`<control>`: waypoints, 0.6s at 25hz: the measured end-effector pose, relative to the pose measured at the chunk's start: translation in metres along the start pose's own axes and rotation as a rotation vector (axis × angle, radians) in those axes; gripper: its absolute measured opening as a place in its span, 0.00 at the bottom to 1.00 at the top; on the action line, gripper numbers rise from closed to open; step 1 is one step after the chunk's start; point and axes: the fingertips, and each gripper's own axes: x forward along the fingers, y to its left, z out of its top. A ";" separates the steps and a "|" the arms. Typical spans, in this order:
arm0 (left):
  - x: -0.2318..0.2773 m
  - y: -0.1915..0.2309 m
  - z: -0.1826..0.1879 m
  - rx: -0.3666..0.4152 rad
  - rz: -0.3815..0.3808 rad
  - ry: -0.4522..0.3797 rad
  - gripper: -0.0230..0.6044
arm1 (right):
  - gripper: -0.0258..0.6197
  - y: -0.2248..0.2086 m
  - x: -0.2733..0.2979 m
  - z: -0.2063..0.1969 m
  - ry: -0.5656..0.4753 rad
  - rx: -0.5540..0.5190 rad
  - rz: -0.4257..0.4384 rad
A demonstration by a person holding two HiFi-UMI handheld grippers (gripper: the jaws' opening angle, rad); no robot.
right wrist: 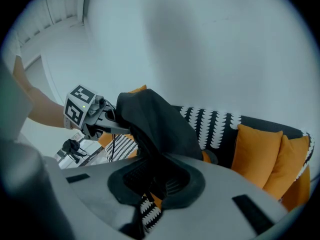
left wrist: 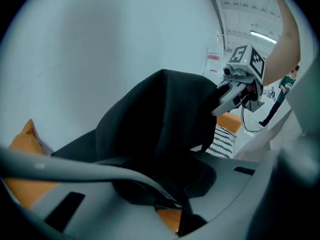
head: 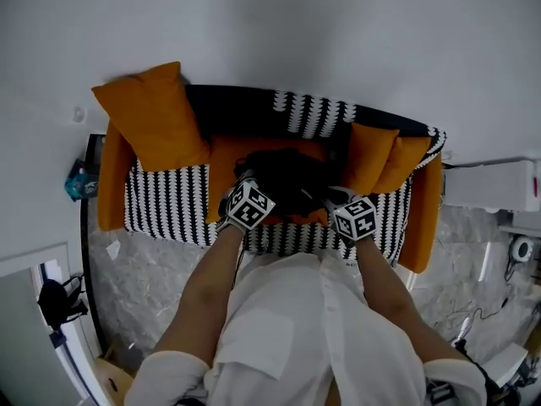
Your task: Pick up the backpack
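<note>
- from the head view we look steeply down at a sofa [head: 165,200] with a black-and-white patterned cover and orange sides, set against a pale wall [head: 338,32] on a marbled grey floor [head: 135,286].
- a large orange cushion [head: 152,117] leans at the sofa's left end, and we see two smaller orange cushions [head: 376,155] side by side at its right end.
- the black backpack [head: 287,180] is at the middle of the seat, between the two grippers.
- two bare forearms reach from a white garment [head: 287,337] at the bottom of the view, and each hand holds a gripper topped by a cube with square markers.
- the left gripper [left wrist: 177,204] has its jaws nearly together, pinching a fold of the backpack's black fabric. in its own view the bag rises as a dark hump right in front of the jaws.
- the right gripper [right wrist: 150,194] has its jaws pressed close on black fabric at the other side of the bag. through the gap below the jaws we see a bit of the patterned cover and some orange.
- each gripper view shows the other gripper touching the far edge of the backpack, near its top.
- we cannot tell whether the bag's underside touches the seat.
</note>
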 end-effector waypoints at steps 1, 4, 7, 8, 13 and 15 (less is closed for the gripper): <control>-0.001 -0.003 -0.003 -0.020 -0.008 0.004 0.19 | 0.11 0.001 0.000 -0.002 0.003 0.001 0.002; -0.006 -0.013 -0.011 -0.072 -0.025 0.017 0.17 | 0.11 0.007 -0.001 -0.008 0.015 -0.001 0.011; -0.011 -0.019 -0.017 -0.121 -0.032 0.023 0.16 | 0.11 0.012 -0.003 -0.013 0.024 -0.002 0.017; -0.013 -0.021 -0.017 -0.141 -0.032 0.020 0.16 | 0.11 0.013 -0.004 -0.013 0.026 -0.002 0.017; -0.025 -0.024 -0.014 -0.210 -0.025 -0.013 0.15 | 0.11 0.020 -0.012 -0.007 0.031 -0.013 0.013; -0.033 -0.025 -0.007 -0.222 -0.025 -0.036 0.14 | 0.11 0.022 -0.018 -0.002 0.023 -0.022 0.015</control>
